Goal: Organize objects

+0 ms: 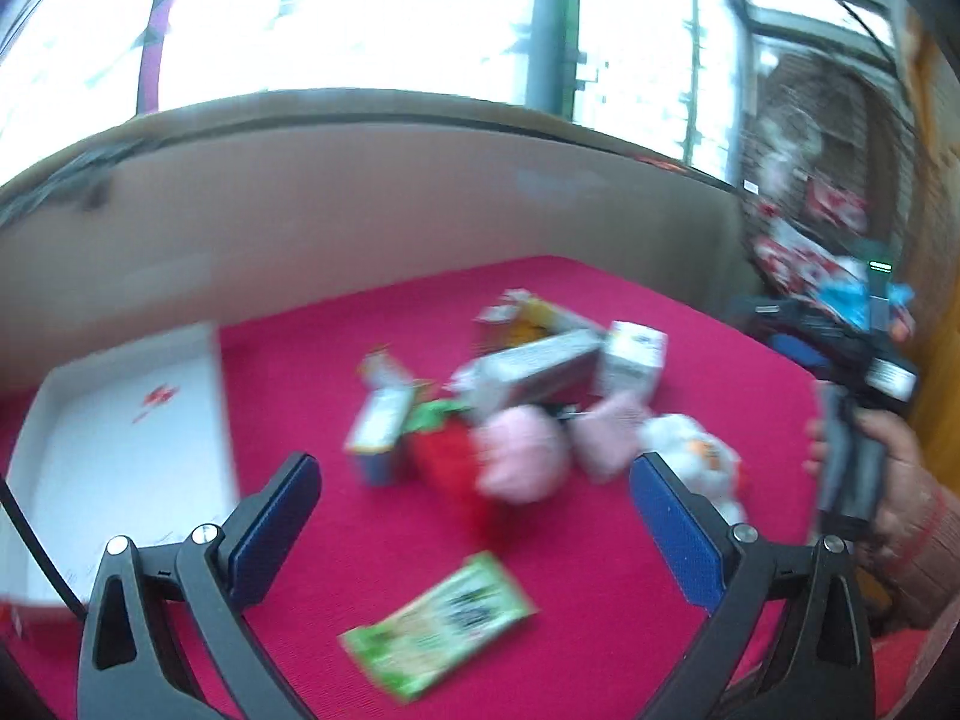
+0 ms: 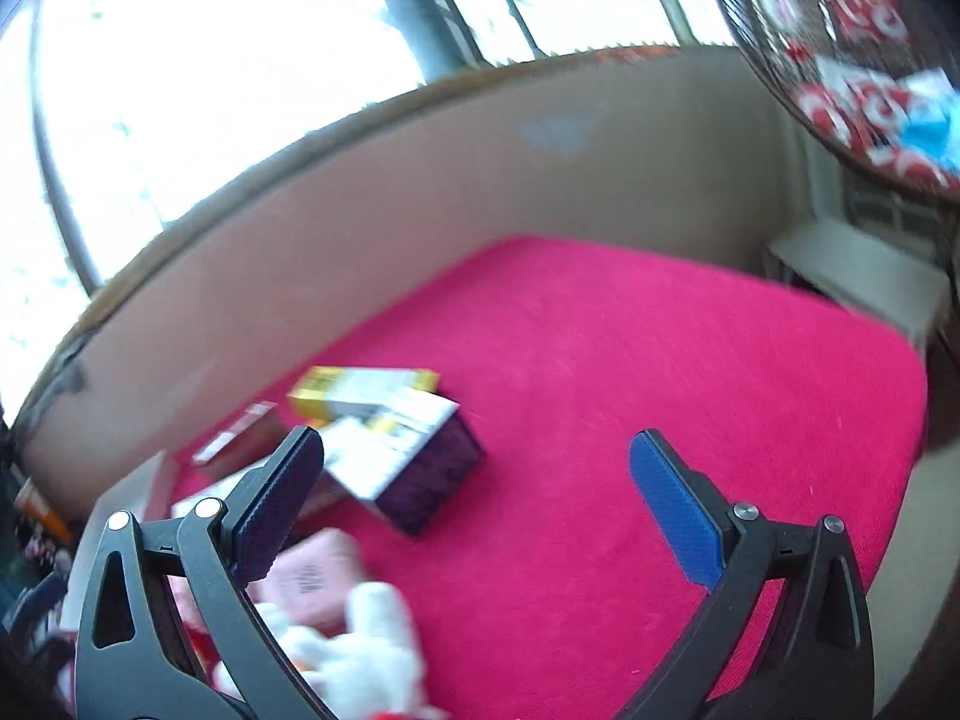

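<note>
Barely begun, it seems: both the left tongs (image 1: 474,516) and right tongs (image 2: 477,504) gape empty above the red desk (image 1: 600,570), toys (image 1: 522,456) and boxes (image 1: 534,366) piled mid-desk, white tray (image 1: 120,432) empty.

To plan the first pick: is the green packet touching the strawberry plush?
Apart. The left wrist view shows bare red cloth between the green packet and the strawberry plush.
</note>
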`<state>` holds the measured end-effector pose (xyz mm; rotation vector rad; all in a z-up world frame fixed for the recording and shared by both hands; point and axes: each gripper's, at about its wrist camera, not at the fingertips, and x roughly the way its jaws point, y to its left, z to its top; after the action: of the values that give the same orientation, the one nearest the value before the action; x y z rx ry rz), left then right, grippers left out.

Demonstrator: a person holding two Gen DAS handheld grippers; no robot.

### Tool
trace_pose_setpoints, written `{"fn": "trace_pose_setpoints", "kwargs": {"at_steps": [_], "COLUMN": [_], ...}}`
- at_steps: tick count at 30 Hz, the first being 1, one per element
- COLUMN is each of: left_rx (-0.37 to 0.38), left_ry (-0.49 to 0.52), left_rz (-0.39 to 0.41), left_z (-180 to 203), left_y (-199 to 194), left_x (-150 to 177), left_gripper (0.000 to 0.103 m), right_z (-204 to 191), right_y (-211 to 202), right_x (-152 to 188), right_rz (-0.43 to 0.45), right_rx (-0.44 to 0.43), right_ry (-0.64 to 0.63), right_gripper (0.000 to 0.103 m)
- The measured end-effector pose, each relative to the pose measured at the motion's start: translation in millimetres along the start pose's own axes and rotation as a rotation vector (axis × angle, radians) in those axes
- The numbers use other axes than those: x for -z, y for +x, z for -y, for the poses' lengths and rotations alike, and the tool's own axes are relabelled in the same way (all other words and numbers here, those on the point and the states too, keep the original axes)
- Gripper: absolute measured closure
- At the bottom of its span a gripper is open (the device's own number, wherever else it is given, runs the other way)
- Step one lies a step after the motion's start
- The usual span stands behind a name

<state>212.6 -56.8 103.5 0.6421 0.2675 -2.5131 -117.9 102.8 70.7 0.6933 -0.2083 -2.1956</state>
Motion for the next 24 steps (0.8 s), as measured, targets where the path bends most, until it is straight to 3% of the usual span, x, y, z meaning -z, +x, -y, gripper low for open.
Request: {"fn": "trace_pose_setpoints", "kwargs": {"at_steps": [3, 6, 10, 16, 24], "left_rx": [0.009, 0.0, 0.056, 0.14, 0.217], "left_ry": [-0.095, -0.121, -0.077, 0.049, 0.089], "left_rz": [-0.029, -0.073, -0.124, -0.263, -0.372], "left_z": [-34, -49, -44, -17, -9], "left_y": [-2, 9, 24, 62, 83], "left_x": [10, 17, 33, 54, 65], "left_gripper": [0.0, 0.0, 0.0, 0.0, 0.0], "right_z": [-21, -34, -47, -58, -62], "right_y": [-8, -8, 1, 12, 30], "right_x": [0, 2, 17, 47, 72], "right_rz": [0.019, -0.041, -0.147, -0.301, -0.394], "right_rx": [-0.065, -0.125, -0.174, -0.207, -0.162], "right_ry": [-0.065, -0.097, -0.121, -0.188, -0.258], "right_gripper": [0.0, 0.0, 0.0, 0.0, 0.0]}}
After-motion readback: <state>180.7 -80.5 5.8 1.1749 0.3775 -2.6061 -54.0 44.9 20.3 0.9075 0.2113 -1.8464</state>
